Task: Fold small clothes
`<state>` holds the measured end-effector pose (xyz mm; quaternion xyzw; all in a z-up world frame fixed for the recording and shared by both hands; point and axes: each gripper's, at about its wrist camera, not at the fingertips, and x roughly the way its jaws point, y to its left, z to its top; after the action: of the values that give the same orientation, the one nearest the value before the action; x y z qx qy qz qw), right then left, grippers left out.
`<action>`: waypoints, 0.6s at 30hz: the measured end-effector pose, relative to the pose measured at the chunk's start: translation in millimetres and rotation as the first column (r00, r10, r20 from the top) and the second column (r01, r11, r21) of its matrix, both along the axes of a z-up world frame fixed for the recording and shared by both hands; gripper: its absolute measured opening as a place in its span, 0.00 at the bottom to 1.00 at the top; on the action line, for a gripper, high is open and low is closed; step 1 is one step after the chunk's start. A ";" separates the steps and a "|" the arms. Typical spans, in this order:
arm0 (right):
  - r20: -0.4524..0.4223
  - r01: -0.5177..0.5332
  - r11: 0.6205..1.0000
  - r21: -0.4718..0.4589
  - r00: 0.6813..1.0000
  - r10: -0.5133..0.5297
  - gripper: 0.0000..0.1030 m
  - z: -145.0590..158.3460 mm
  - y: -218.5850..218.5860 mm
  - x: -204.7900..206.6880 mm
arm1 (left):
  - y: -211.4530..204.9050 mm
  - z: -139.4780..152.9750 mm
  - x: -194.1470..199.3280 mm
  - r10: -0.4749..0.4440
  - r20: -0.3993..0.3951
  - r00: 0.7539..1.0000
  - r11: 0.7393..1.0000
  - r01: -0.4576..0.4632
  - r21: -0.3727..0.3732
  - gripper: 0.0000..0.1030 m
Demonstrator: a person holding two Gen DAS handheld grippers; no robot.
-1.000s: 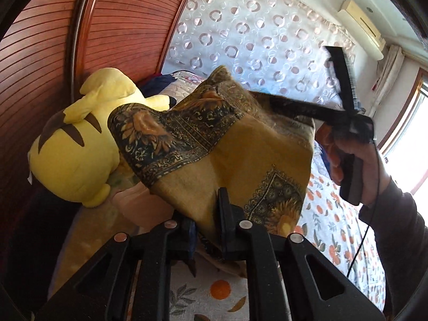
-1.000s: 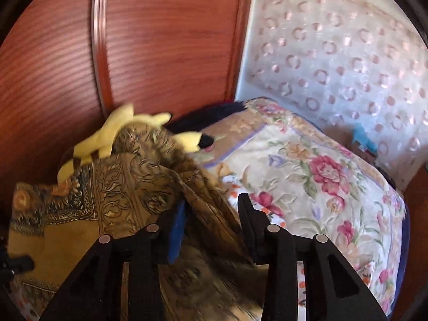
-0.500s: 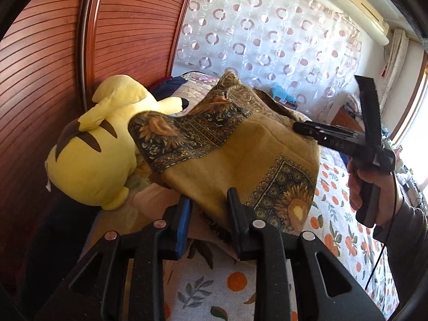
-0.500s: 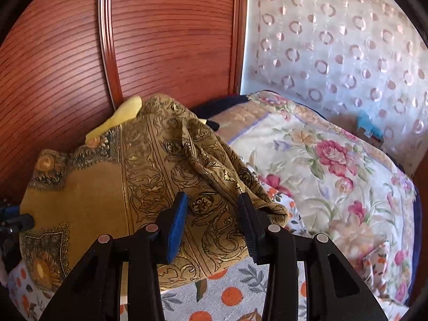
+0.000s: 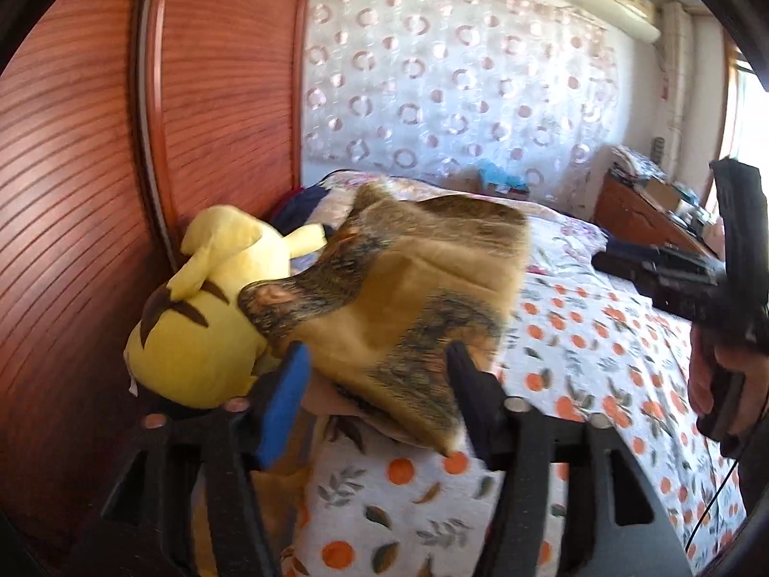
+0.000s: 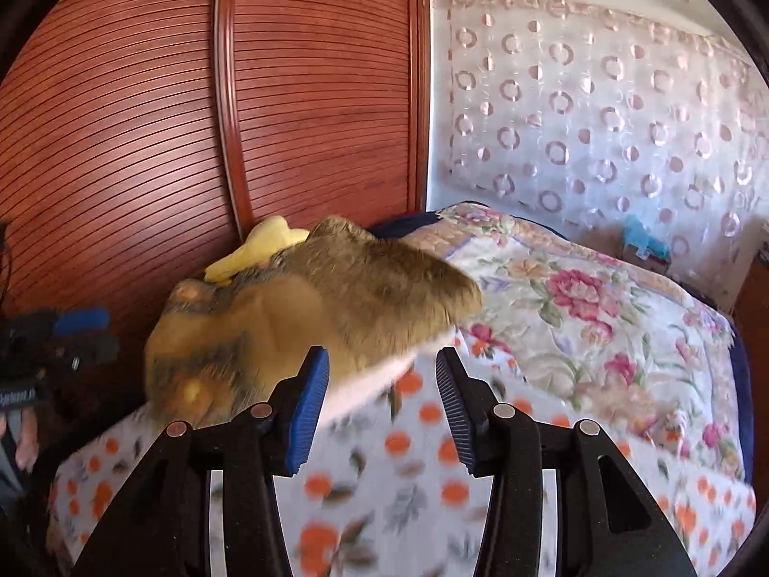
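Observation:
A mustard-brown patterned cloth (image 5: 413,298) (image 6: 312,307), blurred by motion, lies bunched on the bed against a yellow plush toy. My left gripper (image 5: 377,384) is just before its near edge, jaws opening. The cloth's edge shows between the fingers, but the pads stand clear of it. My right gripper (image 6: 379,375) has its jaws opening with nothing between them, and the cloth sits ahead and to its left. In the left wrist view the right gripper (image 5: 673,283) hangs far right in a hand (image 5: 716,384). The left gripper (image 6: 53,336) shows at the right wrist view's left edge.
The yellow plush toy (image 5: 206,327) leans against a red-brown slatted wooden panel (image 5: 72,168). An orange-print sheet (image 5: 601,346) covers the bed, with a floral quilt (image 6: 576,298) at the back. A wooden desk (image 5: 644,211) stands by the ringed curtain (image 5: 456,86).
Both grippers let go of the cloth and drew back. The left jaws spread wide. The right gripper swung away to the right. The cloth dropped beside the plush toy.

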<state>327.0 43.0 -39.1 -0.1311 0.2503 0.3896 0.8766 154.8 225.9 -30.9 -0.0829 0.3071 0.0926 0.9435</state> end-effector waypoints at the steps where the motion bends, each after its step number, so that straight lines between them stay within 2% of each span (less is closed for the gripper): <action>1: -0.003 0.003 1.000 0.006 1.000 -0.003 0.47 0.2 -10.2 -9.3 | -7.0 2.4 -2.4 -0.021 0.003 1.000 1.000 0.021 0.011 0.71; 3: -0.016 0.020 1.000 0.018 1.000 -0.020 0.47 5.2 -29.1 -28.6 | -19.1 6.2 -5.4 -0.042 0.013 0.999 0.999 0.042 0.028 0.75; 7: -0.029 0.068 0.997 0.046 0.997 -0.067 0.48 18.3 -69.5 -67.2 | -46.9 14.3 -10.1 -0.085 0.030 0.996 0.996 0.084 0.034 0.75; 13: -0.005 0.179 0.981 0.080 0.984 -0.179 0.50 30.6 -134.3 -123.2 | -101.2 24.8 -20.2 -0.181 0.074 0.981 0.982 0.176 0.062 0.75; 15: 0.002 0.218 0.972 0.091 0.976 -0.219 0.57 33.7 -149.9 -139.8 | -116.4 29.3 -24.4 -0.193 0.085 0.978 0.979 0.187 0.079 0.75; 18: 0.022 0.281 0.953 0.113 0.958 -0.285 0.63 42.5 -176.1 -165.4 | -138.9 38.3 -33.2 -0.212 0.107 0.971 0.975 0.202 0.097 0.75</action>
<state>161.6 -133.1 3.4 -0.0535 0.2282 0.2706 0.9337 121.6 87.0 7.3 -0.0152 0.2540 0.0017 0.9671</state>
